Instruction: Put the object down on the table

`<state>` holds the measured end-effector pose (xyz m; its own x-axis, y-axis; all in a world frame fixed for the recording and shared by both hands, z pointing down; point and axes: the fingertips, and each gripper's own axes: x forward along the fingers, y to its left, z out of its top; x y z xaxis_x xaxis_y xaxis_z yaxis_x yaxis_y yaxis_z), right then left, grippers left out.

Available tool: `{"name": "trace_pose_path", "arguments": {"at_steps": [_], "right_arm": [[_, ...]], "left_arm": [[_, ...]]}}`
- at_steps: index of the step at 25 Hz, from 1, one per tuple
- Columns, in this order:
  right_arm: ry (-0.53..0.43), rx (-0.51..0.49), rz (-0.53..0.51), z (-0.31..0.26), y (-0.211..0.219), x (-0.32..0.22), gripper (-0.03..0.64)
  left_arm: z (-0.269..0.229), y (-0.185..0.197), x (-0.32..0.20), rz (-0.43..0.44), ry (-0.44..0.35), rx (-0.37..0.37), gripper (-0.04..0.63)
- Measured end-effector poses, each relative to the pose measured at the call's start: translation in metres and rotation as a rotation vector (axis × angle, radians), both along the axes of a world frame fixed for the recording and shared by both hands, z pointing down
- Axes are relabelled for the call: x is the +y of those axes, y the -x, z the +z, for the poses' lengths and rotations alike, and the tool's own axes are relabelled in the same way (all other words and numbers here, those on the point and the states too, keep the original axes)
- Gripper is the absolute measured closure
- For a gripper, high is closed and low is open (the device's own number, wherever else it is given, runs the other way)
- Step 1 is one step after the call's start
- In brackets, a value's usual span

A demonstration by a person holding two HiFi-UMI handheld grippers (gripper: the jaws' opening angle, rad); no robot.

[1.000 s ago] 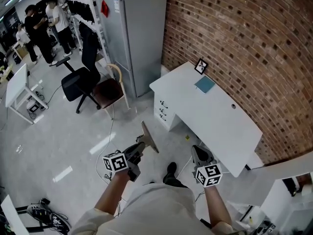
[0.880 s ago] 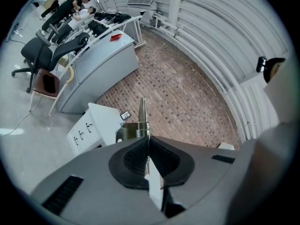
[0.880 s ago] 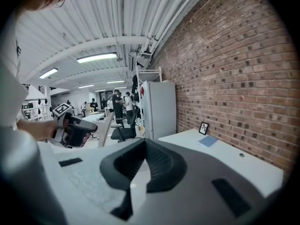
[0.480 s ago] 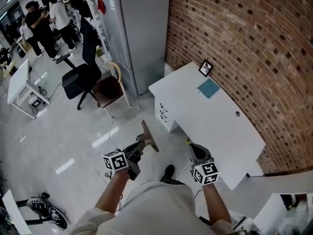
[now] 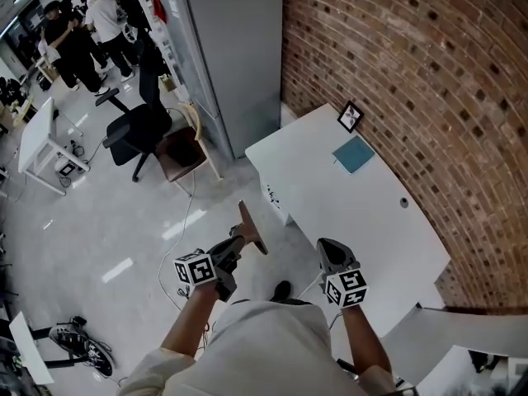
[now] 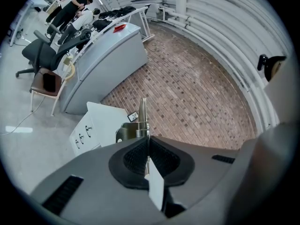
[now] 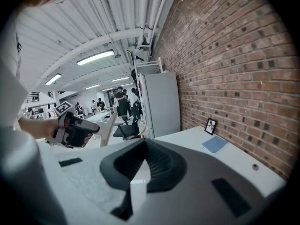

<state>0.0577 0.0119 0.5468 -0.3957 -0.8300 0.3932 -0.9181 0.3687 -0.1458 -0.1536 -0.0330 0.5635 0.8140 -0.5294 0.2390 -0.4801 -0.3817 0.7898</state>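
Note:
A thin brown clipboard (image 5: 252, 231) with a metal clip stands up from my left gripper (image 5: 239, 239), which is shut on its lower end. The left gripper view shows the clipboard (image 6: 142, 114) edge-on, rising from the closed jaws of the left gripper (image 6: 147, 146). My right gripper (image 5: 328, 250) is held beside it, shut and holding nothing, at the near edge of the white table (image 5: 346, 196). From the right gripper (image 7: 145, 144) I see the table top (image 7: 187, 137) ahead and the clipboard (image 7: 107, 125) off to the left.
A blue notebook (image 5: 354, 154) and a small picture frame (image 5: 351, 116) lie at the table's far end by the brick wall. Beyond stand a grey fridge (image 5: 231, 56), a wooden chair (image 5: 183, 147) and a black office chair (image 5: 136, 126). People stand at the far left (image 5: 74, 31).
The view has shifted so the table lies a little closer and more central. Both grippers keep their stance, the left still holding the clipboard.

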Motion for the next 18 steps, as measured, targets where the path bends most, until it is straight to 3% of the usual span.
{"name": "trace_pose_path", "arguments": {"at_steps": [12,18], "right_arm": [[0.041,-0.043,0.029,0.026,-0.068,-0.033,0.615],[0.061,-0.054,0.083,0.036,-0.085,-0.043,0.615]], "left_arm": [[0.013,-0.074,-0.041,0.026,0.041,-0.045,0.601],[0.021,-0.098,-0.064,0.095,0.064,-0.068,0.601]]}}
